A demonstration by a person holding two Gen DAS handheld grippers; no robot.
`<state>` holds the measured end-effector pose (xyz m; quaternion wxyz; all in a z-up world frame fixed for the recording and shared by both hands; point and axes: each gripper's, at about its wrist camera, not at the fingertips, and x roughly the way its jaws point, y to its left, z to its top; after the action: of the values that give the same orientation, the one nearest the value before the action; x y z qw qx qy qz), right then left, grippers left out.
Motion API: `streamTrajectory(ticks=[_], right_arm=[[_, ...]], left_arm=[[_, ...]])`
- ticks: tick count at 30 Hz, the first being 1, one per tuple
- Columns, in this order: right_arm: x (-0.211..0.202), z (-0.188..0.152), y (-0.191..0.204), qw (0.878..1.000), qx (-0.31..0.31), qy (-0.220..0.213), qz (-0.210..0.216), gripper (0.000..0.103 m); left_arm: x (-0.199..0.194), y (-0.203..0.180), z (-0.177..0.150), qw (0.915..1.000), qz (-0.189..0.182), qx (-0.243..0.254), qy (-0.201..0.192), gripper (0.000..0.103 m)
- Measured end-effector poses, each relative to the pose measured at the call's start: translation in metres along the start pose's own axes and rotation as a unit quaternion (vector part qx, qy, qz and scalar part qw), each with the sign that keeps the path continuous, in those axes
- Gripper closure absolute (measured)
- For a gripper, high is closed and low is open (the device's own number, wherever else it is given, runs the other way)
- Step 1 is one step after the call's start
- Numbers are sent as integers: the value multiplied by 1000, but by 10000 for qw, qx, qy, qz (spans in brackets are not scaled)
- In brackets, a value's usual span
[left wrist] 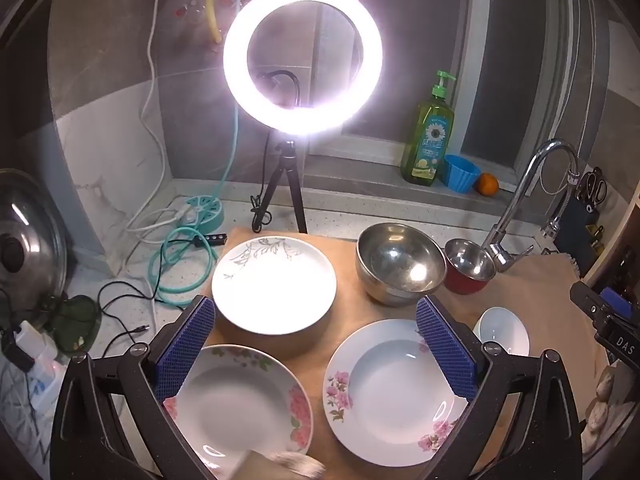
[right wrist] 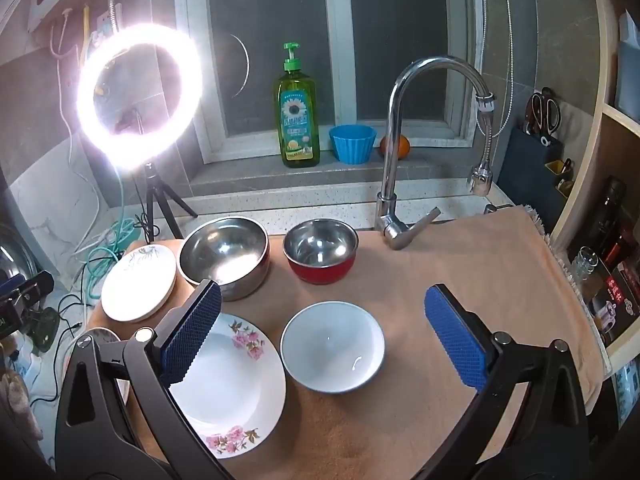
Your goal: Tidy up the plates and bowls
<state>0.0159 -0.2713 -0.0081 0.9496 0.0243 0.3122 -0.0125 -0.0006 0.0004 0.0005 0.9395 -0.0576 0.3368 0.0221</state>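
Left hand-held gripper (left wrist: 314, 336): jaws spread wide, nothing between them, held above the bench (left wrist: 344, 332). Right hand-held gripper (right wrist: 324, 320): same, wide open and empty.

Relative to the left hand-held gripper:
- Leaf-print plate (left wrist: 274, 284) just ahead of the left finger; centre washed out by glare, so only the pattern at the far rim reads.
- Pink-flower plate (left wrist: 240, 404) under the left finger; its near edge is cut off by a blurred pale object at the bottom of the frame, can't make out what.
- Second pink-flower plate (left wrist: 394, 392) under the right finger, which hides part of the rim.
- Large steel bowl (left wrist: 400, 262) ahead of the right finger, touching or nearly touching the red bowl (left wrist: 468, 266) beyond it; can't tell which.
- White bowl (left wrist: 502, 330) outside the right finger, partly hidden behind it.

Relative to the right hand-held gripper:
- White bowl (right wrist: 332, 346) sits between the fingers, below them, not gripped.
- Flower plate (right wrist: 228, 384) under the left finger, partly covered.
- Steel bowl (right wrist: 224, 256) and red bowl (right wrist: 320, 252) ahead, apart in this view.
- Leaf plate (right wrist: 138, 284) far left, touching the steel bowl's side.

Ring light (left wrist: 302, 58) blows out the area around it. Tap (right wrist: 400, 140), soap bottle (right wrist: 298, 120) and blue cup (right wrist: 353, 144) stand behind the dishes.
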Motion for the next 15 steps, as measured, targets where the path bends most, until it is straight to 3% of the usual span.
streamTrajectory(ticks=[15], right_arm=[[-1, 3, 1, 9999, 46, 7, 104, 0]], left_arm=[[-5, 6, 6, 10000, 25, -51, -24, 2]])
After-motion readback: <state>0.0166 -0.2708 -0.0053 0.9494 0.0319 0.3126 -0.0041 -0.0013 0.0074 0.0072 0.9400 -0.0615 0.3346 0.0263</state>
